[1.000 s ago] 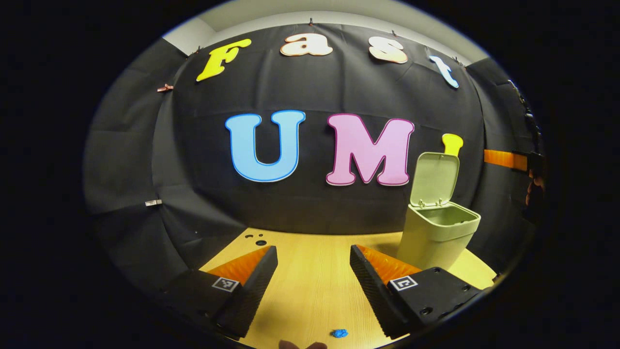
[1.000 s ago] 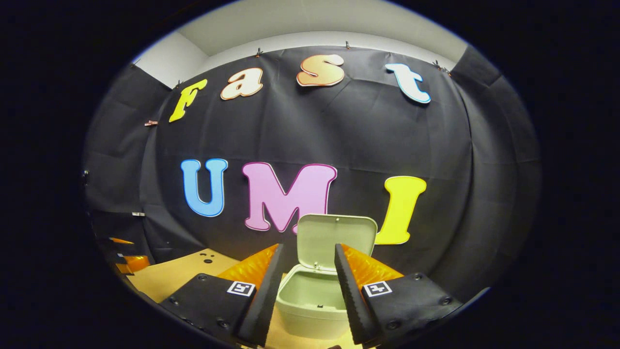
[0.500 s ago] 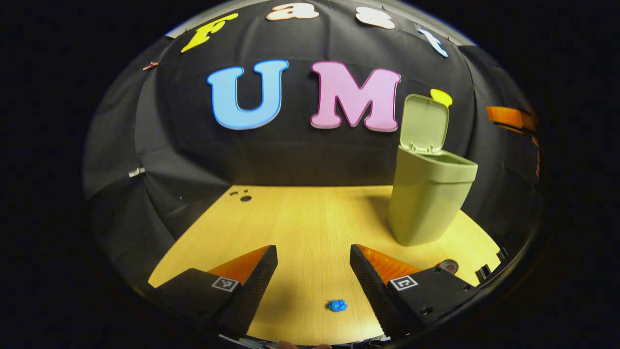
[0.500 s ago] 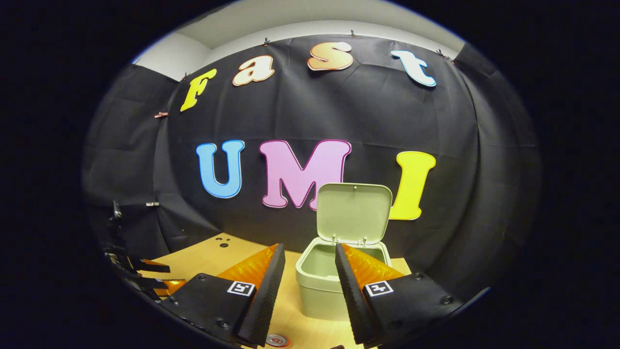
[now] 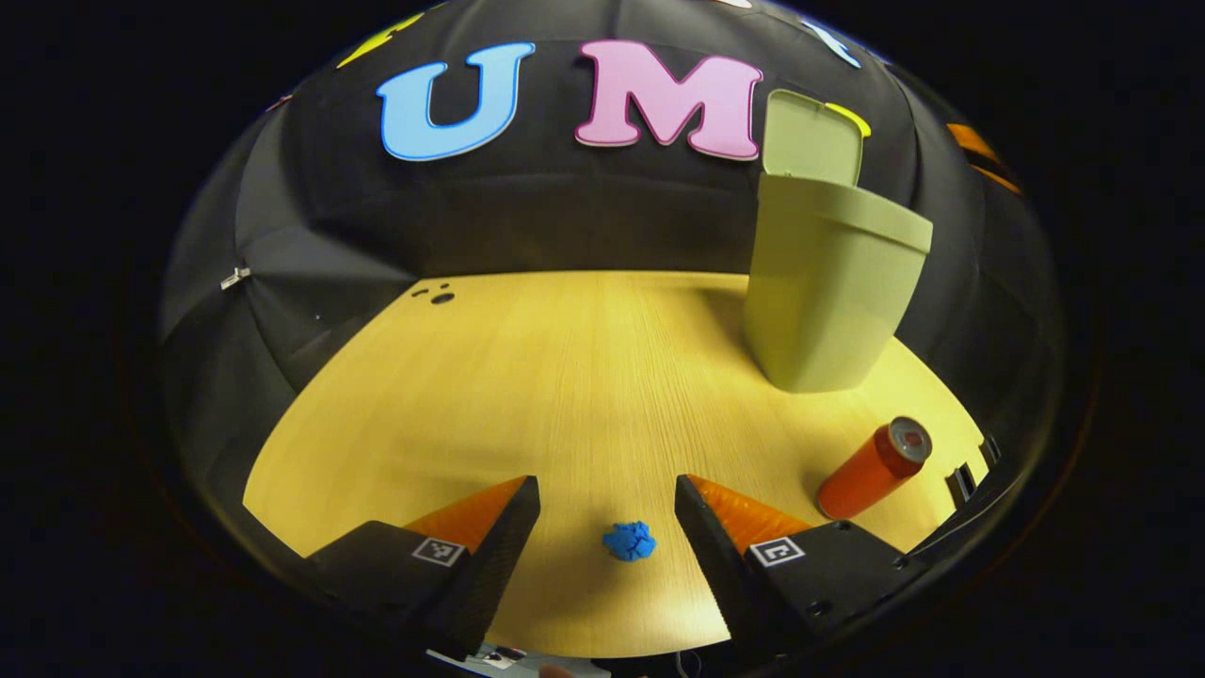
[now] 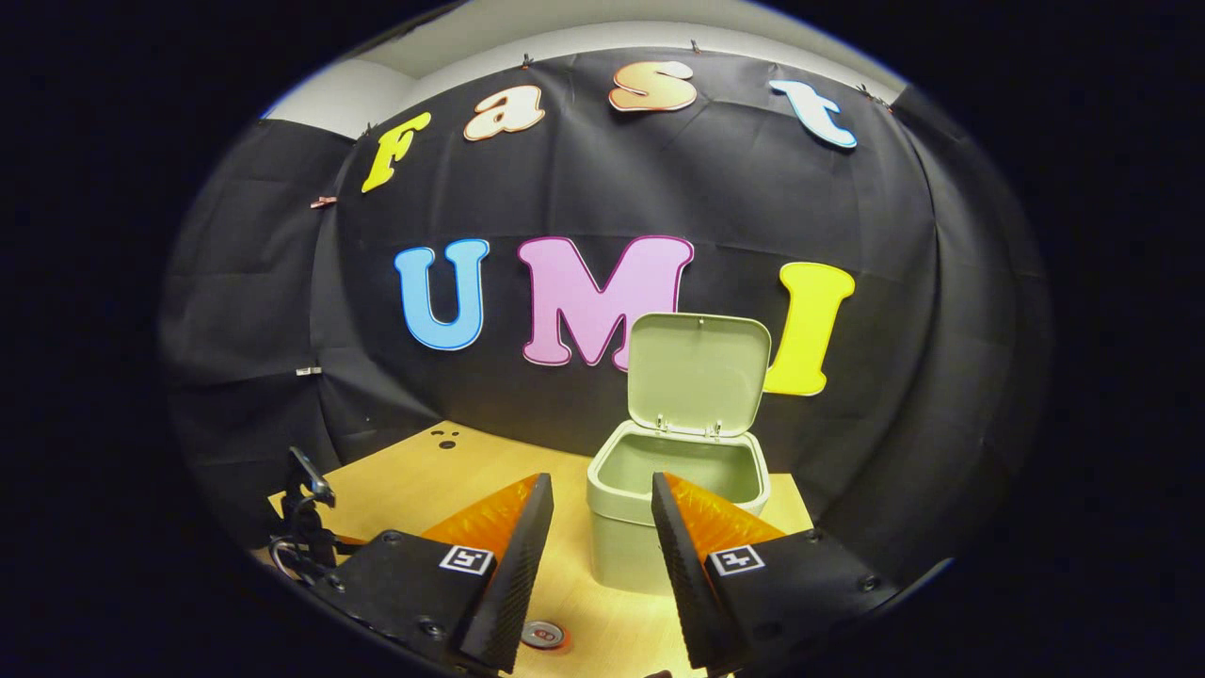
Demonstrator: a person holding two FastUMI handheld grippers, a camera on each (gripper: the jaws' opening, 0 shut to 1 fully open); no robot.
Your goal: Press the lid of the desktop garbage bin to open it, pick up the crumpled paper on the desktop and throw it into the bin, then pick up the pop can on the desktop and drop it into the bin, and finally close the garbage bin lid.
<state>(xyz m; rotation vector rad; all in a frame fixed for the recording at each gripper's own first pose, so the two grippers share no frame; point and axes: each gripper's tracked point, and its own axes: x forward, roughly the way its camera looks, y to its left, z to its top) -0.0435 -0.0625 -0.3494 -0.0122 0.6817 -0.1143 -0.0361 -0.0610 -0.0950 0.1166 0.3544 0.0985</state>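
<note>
Both of our tongs stand apart and hold nothing: the left gripper (image 5: 607,527) hangs over the table (image 5: 565,377), with one crumpled paper (image 5: 629,541) lying between its fingers, below them. We count one pop can (image 5: 874,469) on its side to the right, top end pointing away toward one garbage bin (image 5: 828,282). Ahead of the right gripper (image 6: 602,556) the bin's lid (image 6: 698,372) stands upright, and the can's top is partly cut off below
</note>
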